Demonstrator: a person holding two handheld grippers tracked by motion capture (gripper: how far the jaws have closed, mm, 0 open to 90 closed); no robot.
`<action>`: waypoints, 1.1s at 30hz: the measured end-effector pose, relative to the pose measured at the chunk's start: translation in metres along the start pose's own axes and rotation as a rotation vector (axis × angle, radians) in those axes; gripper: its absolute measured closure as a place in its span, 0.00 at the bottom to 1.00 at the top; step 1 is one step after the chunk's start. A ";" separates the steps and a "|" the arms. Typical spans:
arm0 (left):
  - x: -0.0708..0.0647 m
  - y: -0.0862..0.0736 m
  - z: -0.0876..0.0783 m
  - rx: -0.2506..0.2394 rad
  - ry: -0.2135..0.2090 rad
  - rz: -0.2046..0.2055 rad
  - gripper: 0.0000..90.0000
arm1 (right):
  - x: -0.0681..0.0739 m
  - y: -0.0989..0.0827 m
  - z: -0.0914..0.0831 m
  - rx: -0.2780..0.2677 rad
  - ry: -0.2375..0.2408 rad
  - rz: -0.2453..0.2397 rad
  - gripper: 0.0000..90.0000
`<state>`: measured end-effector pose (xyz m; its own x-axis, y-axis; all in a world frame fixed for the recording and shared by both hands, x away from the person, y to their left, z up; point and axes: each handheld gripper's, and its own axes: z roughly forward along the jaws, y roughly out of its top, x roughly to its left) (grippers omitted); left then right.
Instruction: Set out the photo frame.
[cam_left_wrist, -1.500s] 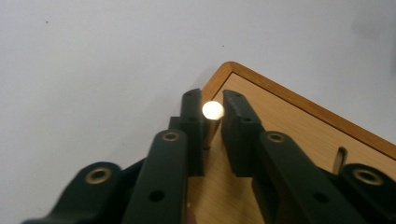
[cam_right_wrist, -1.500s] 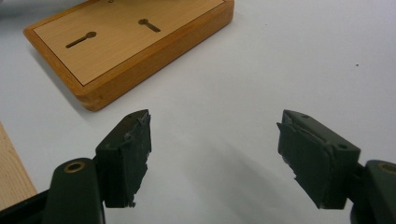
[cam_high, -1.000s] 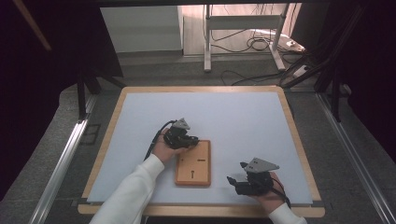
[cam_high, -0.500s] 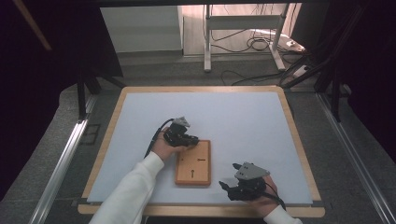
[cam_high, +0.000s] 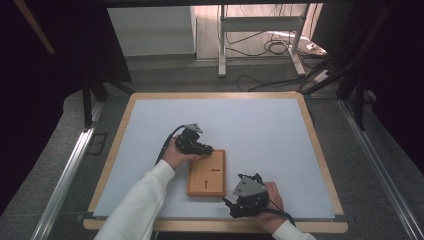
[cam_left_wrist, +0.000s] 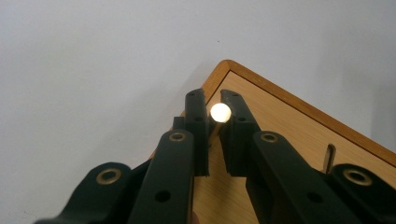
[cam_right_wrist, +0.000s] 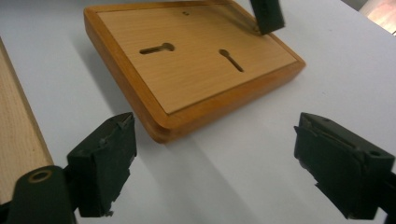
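A flat wooden board (cam_high: 206, 173) with two keyhole slots (cam_right_wrist: 157, 48) lies on the pale mat. At the board's far left corner my left gripper (cam_high: 208, 149) is shut on a small peg (cam_left_wrist: 220, 113) with a pale round end, held just above the wood (cam_left_wrist: 289, 126). My right gripper (cam_high: 233, 194) sits by the board's near right corner (cam_right_wrist: 163, 125). Its jaws stand wide apart, have just been opening, and have nothing between them. The left gripper's tip (cam_right_wrist: 267, 16) shows at the board's far corner in the right gripper view.
The mat (cam_high: 260, 125) lies on a table with a wooden rim (cam_high: 320, 227). The rim's front strip (cam_right_wrist: 18, 140) runs close beside my right gripper. Beyond the table are a metal stand (cam_high: 260, 35) and loose cables (cam_high: 280, 47) on the floor.
My right gripper has slid left along the table's front edge toward the board's near corner, and its jaws have spread wider. The left gripper and its peg have stayed put.
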<state>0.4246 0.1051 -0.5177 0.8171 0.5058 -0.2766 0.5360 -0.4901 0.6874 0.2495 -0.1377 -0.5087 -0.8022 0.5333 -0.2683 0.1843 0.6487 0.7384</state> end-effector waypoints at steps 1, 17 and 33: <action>0.000 0.000 0.000 0.000 0.000 0.000 0.92 | 0.000 0.000 0.000 0.000 0.000 0.000 0.13; 0.004 0.002 0.000 0.011 -0.028 -0.024 0.92 | 0.028 0.019 0.039 0.065 -0.083 -0.162 0.13; 0.002 0.003 0.000 -0.003 0.015 -0.029 0.93 | 0.032 0.027 0.039 0.015 -0.171 -0.300 0.36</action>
<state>0.4277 0.1048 -0.5162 0.7980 0.5300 -0.2868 0.5588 -0.4728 0.6813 0.2510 -0.0817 -0.5215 -0.7157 0.4002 -0.5724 -0.0361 0.7972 0.6026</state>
